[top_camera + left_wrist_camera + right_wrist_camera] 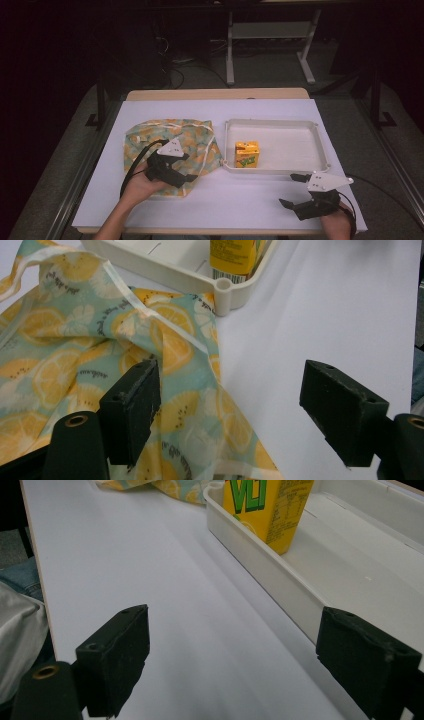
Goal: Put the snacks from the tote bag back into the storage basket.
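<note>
Nearest you, your right gripper (pixel 299 192) rests over bare white table (pixel 235 200) close to the front edge, jaws spread wide with nothing between them; there is free surface to its left. Your left gripper (pixel 186 169) sits over the near corner of the lemon-print cloth (pixel 165 137), released as well: in the left gripper view its jaws straddle the cloth's (pixel 75 355) right hem, one pad over fabric, the other over bare table, gripping nothing. Just beyond, the cloth's right edge touches the near left corner of the white tray (pixel 325 150). The yellow juice carton (pixel 247 154) stands upright inside the tray by its near wall. The right gripper view shows the carton's (pixel 270 505) green lettering; the left gripper view shows its (pixel 235 257) barcode.
</note>
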`<state>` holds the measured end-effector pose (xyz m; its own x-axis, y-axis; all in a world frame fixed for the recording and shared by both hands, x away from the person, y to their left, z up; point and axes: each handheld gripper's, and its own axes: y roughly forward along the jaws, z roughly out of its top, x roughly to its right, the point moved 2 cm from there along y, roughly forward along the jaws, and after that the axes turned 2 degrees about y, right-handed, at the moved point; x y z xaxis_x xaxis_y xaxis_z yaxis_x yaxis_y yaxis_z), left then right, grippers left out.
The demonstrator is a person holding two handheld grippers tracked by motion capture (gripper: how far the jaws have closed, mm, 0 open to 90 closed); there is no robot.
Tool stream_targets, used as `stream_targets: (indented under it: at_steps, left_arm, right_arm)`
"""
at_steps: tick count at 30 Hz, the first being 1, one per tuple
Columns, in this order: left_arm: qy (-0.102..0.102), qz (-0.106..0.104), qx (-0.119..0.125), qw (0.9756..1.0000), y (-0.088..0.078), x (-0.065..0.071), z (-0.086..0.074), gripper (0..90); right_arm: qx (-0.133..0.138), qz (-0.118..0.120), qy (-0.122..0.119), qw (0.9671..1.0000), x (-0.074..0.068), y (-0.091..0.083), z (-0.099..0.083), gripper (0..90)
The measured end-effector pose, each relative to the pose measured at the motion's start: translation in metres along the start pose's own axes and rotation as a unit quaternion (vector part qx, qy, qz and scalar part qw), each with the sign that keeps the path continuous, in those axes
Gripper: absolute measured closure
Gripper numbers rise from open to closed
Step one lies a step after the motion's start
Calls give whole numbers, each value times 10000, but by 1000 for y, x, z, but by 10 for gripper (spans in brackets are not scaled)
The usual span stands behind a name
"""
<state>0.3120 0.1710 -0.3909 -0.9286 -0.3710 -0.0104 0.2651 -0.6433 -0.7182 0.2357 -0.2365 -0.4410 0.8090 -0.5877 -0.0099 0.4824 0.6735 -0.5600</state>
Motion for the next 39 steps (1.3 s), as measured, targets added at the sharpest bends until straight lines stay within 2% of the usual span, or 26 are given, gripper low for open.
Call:
stream_targets:
  at_steps: [7,8,9,10,14,26,28,29,35,37,39]
  left_arm:
    - [22,65,-13,10000,-4,1,-7,237]
    - [-62,65,35,10000,-4,2,-8,237]
    - [-9,86,21,10000,-5,2,-9,237]
    - [-78,85,62,9999,-5,3,-10,237]
    - [-123,102,108,9998,-7,6,-16,236]
    - [-111,249,77,9996,-13,11,-31,237]
    - [-196,252,84,9995,-14,12,-33,237]
    - [-163,260,79,9995,-15,12,-34,236]
    - [-267,284,182,9991,-18,14,-41,236]
    - [-283,328,199,9989,-18,14,-43,235]
    - [-297,478,291,9980,-18,16,-46,235]
  right_arm:
    - [-14,5,1,10000,0,1,0,135]
    - [-11,-5,11,10000,1,0,0,134]
    - [10,-13,-2,10000,1,0,0,134]
    - [24,-20,4,10000,2,-1,0,134]
    - [42,-32,23,10000,3,-2,-1,134]
    - [13,-33,50,10000,2,-1,-1,134]
    - [16,-29,40,10000,2,-1,-1,134]
    - [12,-34,35,10000,2,-1,-1,135]
    - [42,-54,38,10000,3,-2,-1,135]
    - [41,-53,45,10000,3,-3,-1,135]
    - [48,-55,32,10000,2,-3,-1,134]
